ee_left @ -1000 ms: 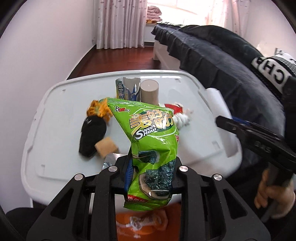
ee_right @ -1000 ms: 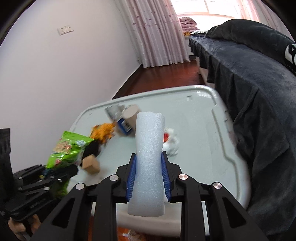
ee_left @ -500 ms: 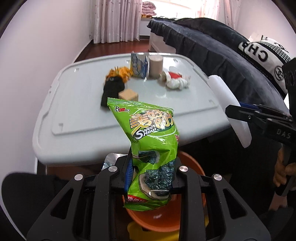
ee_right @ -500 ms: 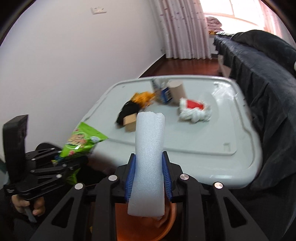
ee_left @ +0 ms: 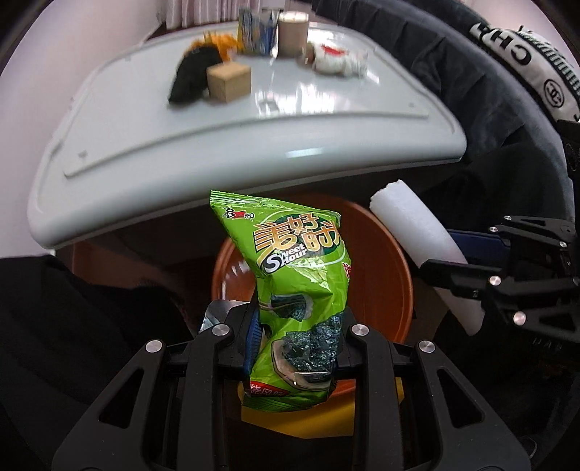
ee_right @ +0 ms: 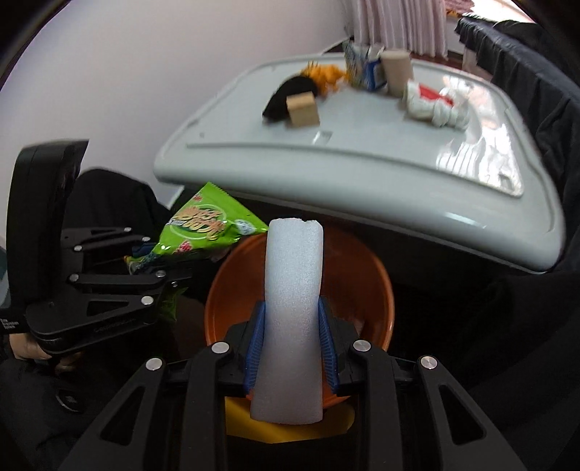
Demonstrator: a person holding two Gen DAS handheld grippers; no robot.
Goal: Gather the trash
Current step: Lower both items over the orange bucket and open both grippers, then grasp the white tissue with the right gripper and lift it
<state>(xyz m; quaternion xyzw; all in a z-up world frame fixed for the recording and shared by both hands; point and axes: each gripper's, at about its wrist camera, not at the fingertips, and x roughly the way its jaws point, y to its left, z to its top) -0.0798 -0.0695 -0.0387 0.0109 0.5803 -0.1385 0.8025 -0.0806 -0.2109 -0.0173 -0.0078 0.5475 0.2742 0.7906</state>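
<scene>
My left gripper is shut on a green snack bag and holds it above an orange bin below the table's front edge. My right gripper is shut on a white foam piece, held upright over the same orange bin. The bag also shows in the right wrist view, and the foam piece in the left wrist view. The two grippers sit side by side over the bin.
On the grey table lie a black and orange item, a tan cube, a blue-white carton, a cardboard roll and a red-white crumpled wrapper. A dark sofa stands to the right.
Both grippers have dropped from table height to below the table's front edge and now hang over the orange bin, still holding the bag and the foam piece.
</scene>
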